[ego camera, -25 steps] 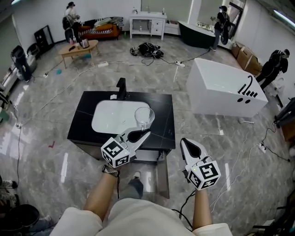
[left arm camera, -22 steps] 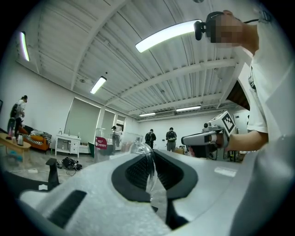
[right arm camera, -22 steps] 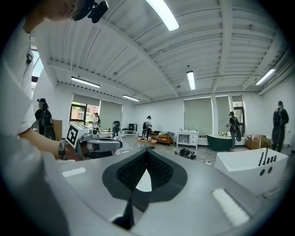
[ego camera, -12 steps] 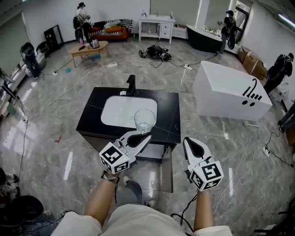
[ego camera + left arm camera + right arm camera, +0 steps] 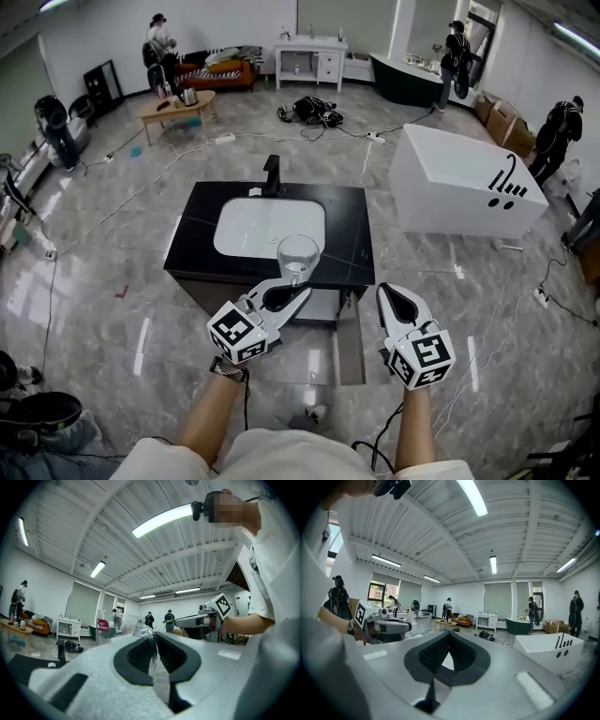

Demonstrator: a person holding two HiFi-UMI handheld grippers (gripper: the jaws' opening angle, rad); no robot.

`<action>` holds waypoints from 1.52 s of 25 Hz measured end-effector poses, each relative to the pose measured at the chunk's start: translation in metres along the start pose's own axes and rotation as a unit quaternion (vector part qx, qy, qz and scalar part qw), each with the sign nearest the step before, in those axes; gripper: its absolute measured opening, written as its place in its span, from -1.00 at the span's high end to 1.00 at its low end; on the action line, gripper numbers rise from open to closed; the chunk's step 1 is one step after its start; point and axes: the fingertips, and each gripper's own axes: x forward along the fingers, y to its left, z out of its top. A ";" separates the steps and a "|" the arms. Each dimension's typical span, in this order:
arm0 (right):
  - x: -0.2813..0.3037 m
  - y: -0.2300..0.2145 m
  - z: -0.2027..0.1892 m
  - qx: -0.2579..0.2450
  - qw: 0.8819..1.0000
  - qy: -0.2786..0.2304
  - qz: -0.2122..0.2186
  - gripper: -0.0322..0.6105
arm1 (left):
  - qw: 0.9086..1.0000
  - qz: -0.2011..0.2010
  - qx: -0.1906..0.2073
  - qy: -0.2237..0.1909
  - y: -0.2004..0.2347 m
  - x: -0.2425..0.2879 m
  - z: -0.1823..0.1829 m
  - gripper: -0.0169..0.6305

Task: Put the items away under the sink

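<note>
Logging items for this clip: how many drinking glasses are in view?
1: a clear glass gripped by the left tongs, seen against the front of the black sink counter. Others may be hidden under it.

Head view: steeply down on counter (image 5: 192, 246), left gripper (image 5: 301, 292) and right gripper (image 5: 386, 290) close below. Gripper views: low, along own jaws, across hall. All three share glass (image 5: 298, 253).

White bathtub (image 5: 459, 186) right; low wooden table (image 5: 173, 105), orange sofa (image 5: 221, 74) far left; black bags (image 5: 310, 111) mid-floor
</note>
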 end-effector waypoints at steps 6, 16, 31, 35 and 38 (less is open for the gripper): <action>-0.007 0.033 -0.003 0.007 1.000 0.003 -0.018 0.88 | 1.000 -0.015 -0.004 0.009 -0.010 -0.050 -0.007 0.88; 0.011 0.069 -0.051 -0.012 1.000 0.001 -0.006 0.88 | 1.000 -0.014 -0.018 0.003 -0.004 -0.071 -0.069 0.89; 0.090 0.055 -0.216 0.014 1.000 0.012 0.005 0.88 | 1.000 -0.018 -0.022 0.006 0.043 -0.051 -0.239 0.89; 0.113 0.052 -0.254 0.012 1.000 0.010 0.012 0.88 | 0.999 -0.031 -0.015 0.000 0.051 -0.042 -0.276 0.89; 0.128 0.047 -0.282 0.012 1.000 0.009 0.006 0.88 | 0.999 -0.034 -0.020 -0.005 0.056 -0.037 -0.307 0.89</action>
